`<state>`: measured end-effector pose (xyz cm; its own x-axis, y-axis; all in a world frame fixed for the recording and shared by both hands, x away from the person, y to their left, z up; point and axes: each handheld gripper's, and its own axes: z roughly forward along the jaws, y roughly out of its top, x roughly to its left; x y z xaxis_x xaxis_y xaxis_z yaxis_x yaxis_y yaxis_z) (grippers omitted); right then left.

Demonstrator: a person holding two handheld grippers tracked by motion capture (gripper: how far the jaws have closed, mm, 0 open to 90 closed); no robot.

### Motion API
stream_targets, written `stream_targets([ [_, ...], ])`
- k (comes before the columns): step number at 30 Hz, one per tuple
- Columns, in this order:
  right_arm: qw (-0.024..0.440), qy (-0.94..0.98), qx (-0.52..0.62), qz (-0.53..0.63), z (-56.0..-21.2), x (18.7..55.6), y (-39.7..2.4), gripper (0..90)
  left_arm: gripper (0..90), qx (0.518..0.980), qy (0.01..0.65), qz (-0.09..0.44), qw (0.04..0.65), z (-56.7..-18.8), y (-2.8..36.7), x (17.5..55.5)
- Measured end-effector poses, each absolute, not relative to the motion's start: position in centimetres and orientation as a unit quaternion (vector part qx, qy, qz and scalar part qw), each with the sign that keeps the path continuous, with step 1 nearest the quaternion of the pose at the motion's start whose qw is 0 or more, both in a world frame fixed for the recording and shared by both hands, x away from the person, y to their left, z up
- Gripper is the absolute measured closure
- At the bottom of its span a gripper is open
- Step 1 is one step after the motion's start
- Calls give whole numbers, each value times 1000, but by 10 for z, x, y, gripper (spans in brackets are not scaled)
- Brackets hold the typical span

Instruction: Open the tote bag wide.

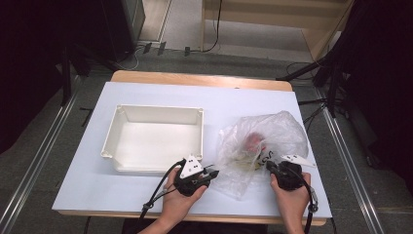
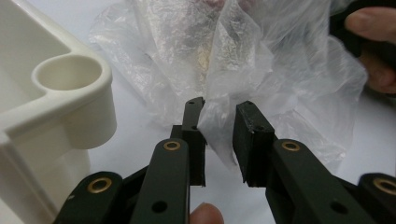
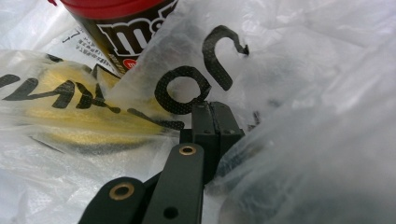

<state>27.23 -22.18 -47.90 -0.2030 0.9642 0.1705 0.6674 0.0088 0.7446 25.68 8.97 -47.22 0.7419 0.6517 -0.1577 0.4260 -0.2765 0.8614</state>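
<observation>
The left gripper (image 2: pixel 217 140) has its jaws spread around a fold of the clear plastic bag (image 1: pixel 263 146); the right gripper (image 3: pixel 215 122) is pinched tight on the bag's printed film. The crumpled bag lies right of the white bin (image 1: pixel 153 139), elongated from the table's near edge toward its far side, with a red-lidded brown tub (image 3: pixel 126 28) inside.

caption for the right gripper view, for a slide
Right gripper shut on the printed plastic bag, a red-lidded brown container visible inside.
</observation>
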Motion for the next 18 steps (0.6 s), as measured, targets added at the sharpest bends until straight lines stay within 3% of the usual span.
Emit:
stream_targets([
  [1,212,677,599,372,-477,269,-222,680,755,791,341,114,495,-472,90,257],
  [2,212,677,599,372,-477,269,-222,680,755,791,341,114,495,-472,90,257],
  [3,223,671,589,391,-471,262,-223,602,756,790,343,111,496,-473,90,258],
  [7,243,661,576,414,-461,253,-223,552,759,789,345,108,497,-473,90,258],
  [8,274,657,562,421,-453,245,-219,513,758,788,347,107,497,-473,91,259],
  [9,274,657,562,421,-453,245,-219,513,758,788,347,107,497,-473,91,259],
  [10,314,659,540,419,-444,238,-215,502,759,787,349,107,497,-473,91,259],
  [12,333,656,525,428,-437,232,-214,503,760,787,349,107,497,-473,91,259],
  [18,346,634,506,471,-425,228,-219,509,756,788,347,112,496,-473,90,258],
])
